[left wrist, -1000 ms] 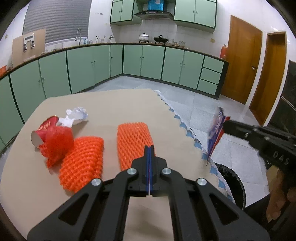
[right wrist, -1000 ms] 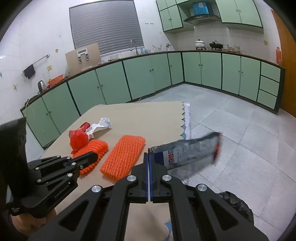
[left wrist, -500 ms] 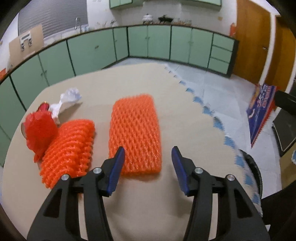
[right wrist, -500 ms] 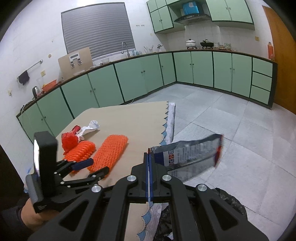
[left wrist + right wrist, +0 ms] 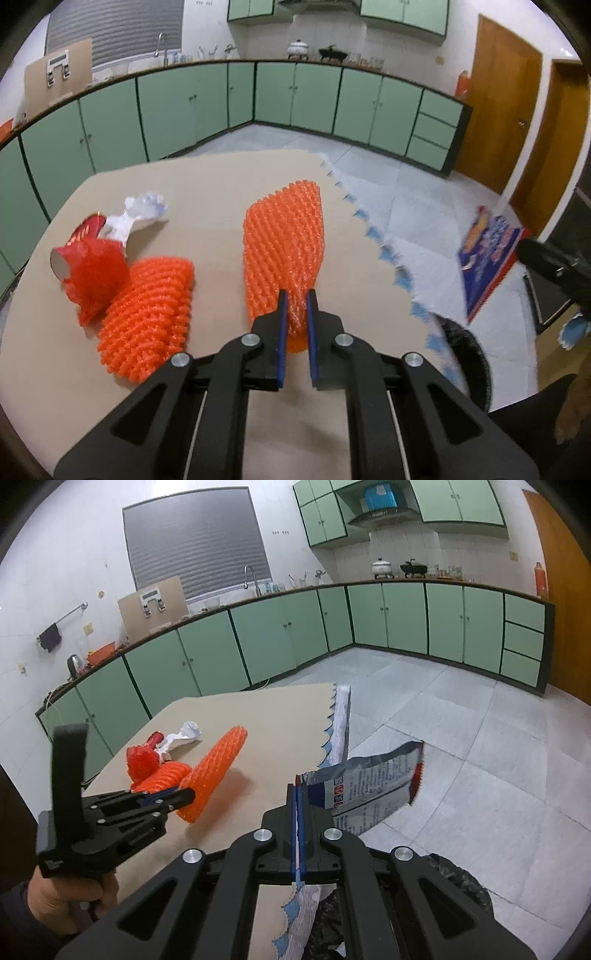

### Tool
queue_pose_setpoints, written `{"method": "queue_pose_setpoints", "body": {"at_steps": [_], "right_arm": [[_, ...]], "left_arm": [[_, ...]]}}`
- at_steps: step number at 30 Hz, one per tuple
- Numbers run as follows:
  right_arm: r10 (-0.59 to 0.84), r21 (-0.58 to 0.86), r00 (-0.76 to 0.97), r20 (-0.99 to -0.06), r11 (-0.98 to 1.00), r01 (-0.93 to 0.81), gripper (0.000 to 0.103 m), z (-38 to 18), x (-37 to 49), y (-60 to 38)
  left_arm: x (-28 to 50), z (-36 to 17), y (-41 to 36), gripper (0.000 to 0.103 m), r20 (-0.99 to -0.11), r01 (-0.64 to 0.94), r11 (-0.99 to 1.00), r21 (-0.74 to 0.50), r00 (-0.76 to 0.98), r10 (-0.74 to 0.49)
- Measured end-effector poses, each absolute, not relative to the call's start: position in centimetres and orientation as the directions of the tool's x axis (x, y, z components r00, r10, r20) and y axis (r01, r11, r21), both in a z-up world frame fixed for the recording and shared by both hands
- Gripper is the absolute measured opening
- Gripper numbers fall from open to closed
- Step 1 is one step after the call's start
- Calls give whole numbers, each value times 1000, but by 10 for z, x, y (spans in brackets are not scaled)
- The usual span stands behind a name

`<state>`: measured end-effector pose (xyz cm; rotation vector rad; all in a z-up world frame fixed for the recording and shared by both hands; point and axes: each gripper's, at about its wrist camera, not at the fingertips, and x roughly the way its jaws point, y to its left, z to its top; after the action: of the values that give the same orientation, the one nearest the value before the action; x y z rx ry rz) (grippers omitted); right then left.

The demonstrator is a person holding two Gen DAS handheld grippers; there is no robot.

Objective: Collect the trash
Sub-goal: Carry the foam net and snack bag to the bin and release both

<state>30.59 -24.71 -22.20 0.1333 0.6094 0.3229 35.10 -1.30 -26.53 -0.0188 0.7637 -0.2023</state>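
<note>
Orange foam fruit netting (image 5: 284, 243) rises off the tan table (image 5: 207, 184), its near end between our left gripper (image 5: 294, 308) jaws as they close. Our right gripper (image 5: 297, 794) stays out of it, clamped on the silver snack wrapper (image 5: 369, 779), held above the black bin bag (image 5: 458, 882).

Tan tabletop (image 5: 207, 192) with a blue-and-white scalloped cloth edge (image 5: 384, 236) hanging off its right side. Run of pale green base cabinets (image 5: 280, 642) under a dark countertop, wrapping the corner. White lidded pot (image 5: 381, 568) and black wok (image 5: 413, 568) on the counter below a range hood (image 5: 384, 513). Chrome tap (image 5: 251, 576) under a grey shuttered window (image 5: 195, 542). Brown wooden doors (image 5: 498, 118) on the right wall. Grey tiled floor (image 5: 480, 738). Red bottle (image 5: 540, 579) at the counter's end.
</note>
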Motion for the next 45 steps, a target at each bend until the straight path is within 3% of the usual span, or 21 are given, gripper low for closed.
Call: {"method": "queue_pose_setpoints", "body": {"at_steps": [11, 19, 26, 29, 31, 41, 44, 45], "right_arm": [[233, 187, 765, -600, 971, -149, 1, -227, 264, -302], [202, 245, 658, -726, 969, -28, 1, -296, 260, -355], [193, 264, 612, -767, 964, 28, 1, -324, 257, -377], [194, 273, 584, -788, 961, 50, 6, -332, 257, -380], [199, 282, 567, -800, 957, 63, 17, -337, 257, -383], [139, 301, 692, -708, 946, 118, 17, -298, 235, -406], [131, 305, 723, -678, 946, 114, 19, -283, 229, -408], [131, 305, 730, -671, 946, 110, 19, -278, 228, -407]], "left_arm": [[308, -246, -91, 8, -669, 332, 929, -165, 655, -353], [301, -274, -165, 8, -718, 456, 869, -192, 539, -441], [303, -308, -199, 8, -742, 505, 845, -177, 495, -451], [304, -324, -203, 8, -756, 497, 849, -180, 483, -443], [304, -332, -204, 9, -763, 494, 851, -178, 476, -437], [296, -361, -218, 10, -802, 526, 838, -149, 431, -413], [293, -364, -221, 16, -809, 525, 841, -130, 434, -396], [291, -363, -222, 23, -808, 523, 843, -123, 441, -391]]}}
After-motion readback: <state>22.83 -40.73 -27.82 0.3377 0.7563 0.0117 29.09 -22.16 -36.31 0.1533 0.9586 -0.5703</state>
